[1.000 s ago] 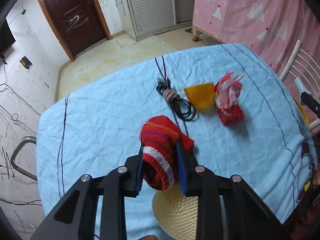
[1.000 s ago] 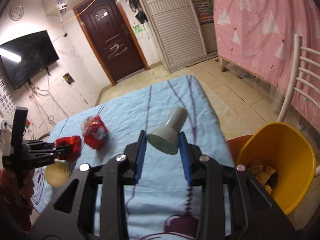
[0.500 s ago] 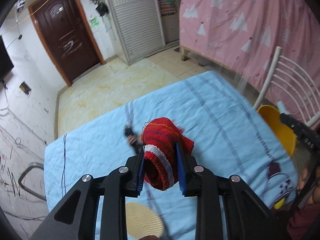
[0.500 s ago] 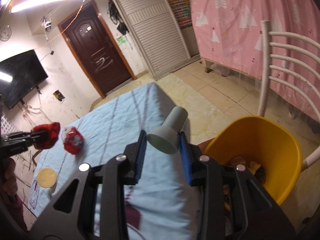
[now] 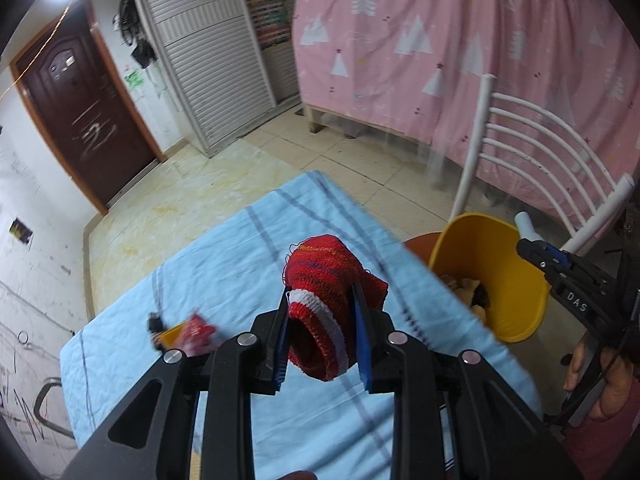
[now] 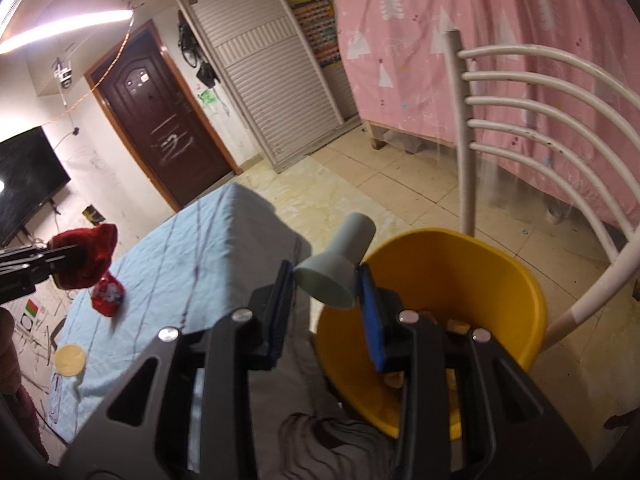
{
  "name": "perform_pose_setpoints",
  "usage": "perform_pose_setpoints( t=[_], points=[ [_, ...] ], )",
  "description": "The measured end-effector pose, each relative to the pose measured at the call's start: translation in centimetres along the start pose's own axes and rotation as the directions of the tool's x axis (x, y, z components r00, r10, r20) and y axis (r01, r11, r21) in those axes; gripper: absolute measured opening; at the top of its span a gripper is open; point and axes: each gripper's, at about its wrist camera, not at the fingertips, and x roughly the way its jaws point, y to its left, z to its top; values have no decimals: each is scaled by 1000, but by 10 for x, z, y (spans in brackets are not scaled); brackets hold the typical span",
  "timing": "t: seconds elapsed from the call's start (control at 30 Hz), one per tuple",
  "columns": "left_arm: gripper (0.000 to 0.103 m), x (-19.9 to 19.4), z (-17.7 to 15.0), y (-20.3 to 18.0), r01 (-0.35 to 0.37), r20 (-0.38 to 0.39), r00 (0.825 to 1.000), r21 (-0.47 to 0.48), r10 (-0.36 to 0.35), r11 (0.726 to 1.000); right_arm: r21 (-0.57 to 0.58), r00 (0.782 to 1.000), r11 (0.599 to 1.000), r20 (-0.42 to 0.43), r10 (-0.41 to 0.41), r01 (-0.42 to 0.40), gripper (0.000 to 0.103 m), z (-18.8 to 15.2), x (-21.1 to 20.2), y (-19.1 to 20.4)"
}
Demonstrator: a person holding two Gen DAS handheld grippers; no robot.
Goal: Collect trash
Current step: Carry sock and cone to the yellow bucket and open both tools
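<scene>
The left gripper [image 5: 322, 338] has its blue-padded fingers [image 5: 280, 344] clamped on a red knitted sock with a white band [image 5: 324, 304], which bulges out above and below the pads and hangs in the air over the light blue striped tablecloth [image 5: 224, 280]. In the right wrist view the same sock [image 6: 86, 258] shows at nine o'clock, held out at the tip of the black left gripper [image 6: 60, 262] above the cloth [image 6: 208, 256]. The right gripper [image 6: 326, 292] is closed on a pale grey-green plastic funnel-shaped cap [image 6: 336, 268], its wide mouth toward the camera and its narrow neck pointing up toward one o'clock; the cap sits just over the near rim of the round yellow plastic bin [image 6: 516, 300], which fills the lower right of that view. The bin stands beside the table's edge in front of a white metal chair with curved slats [image 6: 532, 120], and some brownish scraps [image 5: 466, 290] lie in its bottom. From the left wrist view the bin [image 5: 496, 264] is at three o'clock, with the right gripper [image 5: 532, 248] over its far rim and a hand [image 5: 600, 376] behind it. On the tablecloth, a crumpled red and white wrapper [image 6: 107, 294] lies at eight o'clock in the right view, below the sock, and a round straw-coloured woven coaster [image 6: 70, 360] lies nearer the table's near edge. The left view is blurred around the wrapper [image 5: 198, 330], which lies against a small yellow piece [image 5: 172, 338].
</scene>
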Motion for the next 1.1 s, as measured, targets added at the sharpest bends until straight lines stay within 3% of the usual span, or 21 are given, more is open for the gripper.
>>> perform_pose_setpoints(
  t=[0.37,0.67,0.73,0.77,0.8,0.83,0.97,1.1],
  points=[
    [19,19,22,-66,67,-29,997,68,-65,995,44,996,995,26,-85,84,31,4,-5,-41],
    [19,45,42,-114,187,-79,980,74,-181,980,64,981,980,25,-190,188,31,-1,5,-60],
    [19,51,46,-127,222,-88,973,74,-216,972,70,979,977,26,-203,201,35,-3,6,-63],
    [19,54,48,-133,238,-89,969,69,-232,969,71,978,976,27,-209,207,44,-3,7,-62],
    [20,57,49,-137,249,-92,966,61,-243,967,70,976,975,30,-214,211,52,-3,6,-63],
    [21,60,51,-139,261,-101,962,50,-255,964,70,976,974,35,-217,214,53,-4,6,-63],
    [36,69,53,-144,293,-126,949,8,-290,956,71,976,975,38,-216,213,53,-5,6,-63],
    [38,69,51,-144,287,-129,951,12,-283,958,72,977,976,38,-209,206,53,-4,6,-63]
  ],
)
